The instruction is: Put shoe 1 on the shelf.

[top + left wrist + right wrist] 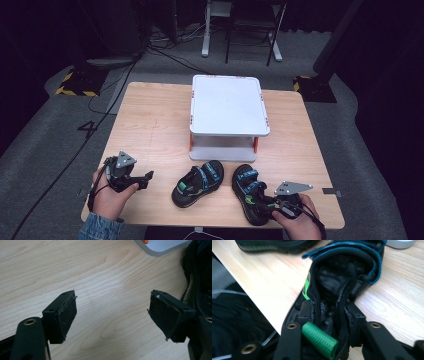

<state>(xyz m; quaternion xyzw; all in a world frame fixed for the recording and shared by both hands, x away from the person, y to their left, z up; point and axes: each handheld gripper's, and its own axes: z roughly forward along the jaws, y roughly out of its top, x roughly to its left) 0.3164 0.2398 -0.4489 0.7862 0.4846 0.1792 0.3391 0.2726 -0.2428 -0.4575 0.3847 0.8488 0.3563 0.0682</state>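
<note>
Two black sandals with blue straps and green accents lie near the front edge of the wooden table (150, 130). My right gripper (265, 204) (329, 315) is shut on the heel of the right sandal (249, 189) (342, 272), one jaw against each side of the heel, with a green pull loop (319, 340) between the jaws. The left sandal (199, 183) (274, 245) lies free at an angle. My left gripper (145, 179) (112, 312) stands open over bare wood to the left of that sandal (200, 277), holding nothing.
A white two-level stand (229, 105) (162, 245) with orange posts sits at mid table just behind the sandals. The right sandal's heel hangs at the table's front edge. A cable runs across the floor at the left.
</note>
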